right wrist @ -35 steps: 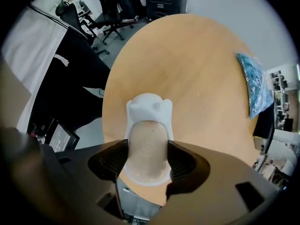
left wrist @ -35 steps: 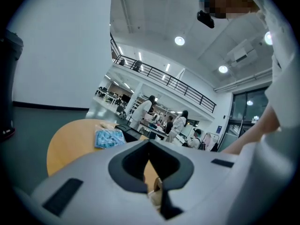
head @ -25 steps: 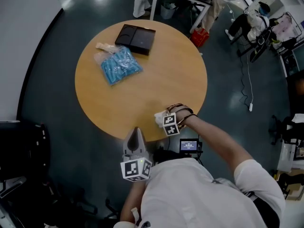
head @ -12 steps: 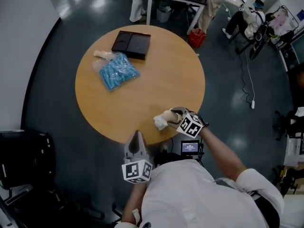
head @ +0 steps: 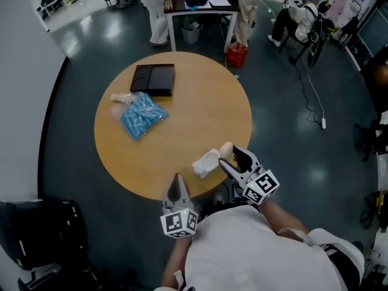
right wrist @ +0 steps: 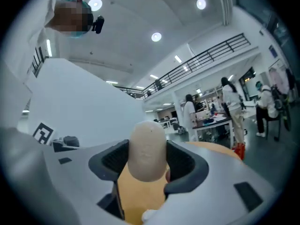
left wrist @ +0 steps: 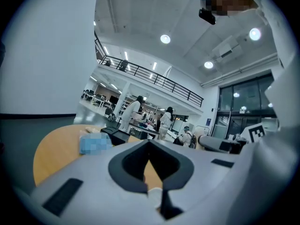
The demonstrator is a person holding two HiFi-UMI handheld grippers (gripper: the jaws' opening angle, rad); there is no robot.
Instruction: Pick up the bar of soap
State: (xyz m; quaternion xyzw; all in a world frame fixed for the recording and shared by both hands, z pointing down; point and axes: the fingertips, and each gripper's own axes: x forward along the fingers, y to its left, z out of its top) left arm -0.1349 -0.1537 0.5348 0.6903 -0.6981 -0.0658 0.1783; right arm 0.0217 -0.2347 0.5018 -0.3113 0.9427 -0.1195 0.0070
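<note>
At the far left of the round wooden surface (head: 182,120) lie a crinkly blue packet (head: 138,115) and a flat black tray (head: 153,79). Nearer, the left gripper (head: 176,183) has its fingers pressed together, empty. The right gripper (right wrist: 147,161) pinches the smooth, rounded cream bar of soap (right wrist: 147,146), clearest in its own view. Only the head view shows a crumpled white wrapper (head: 205,162) beside it.

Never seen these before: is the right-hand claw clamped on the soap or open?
Shut on it: the right gripper has both jaws pressed against the bar of soap.
</note>
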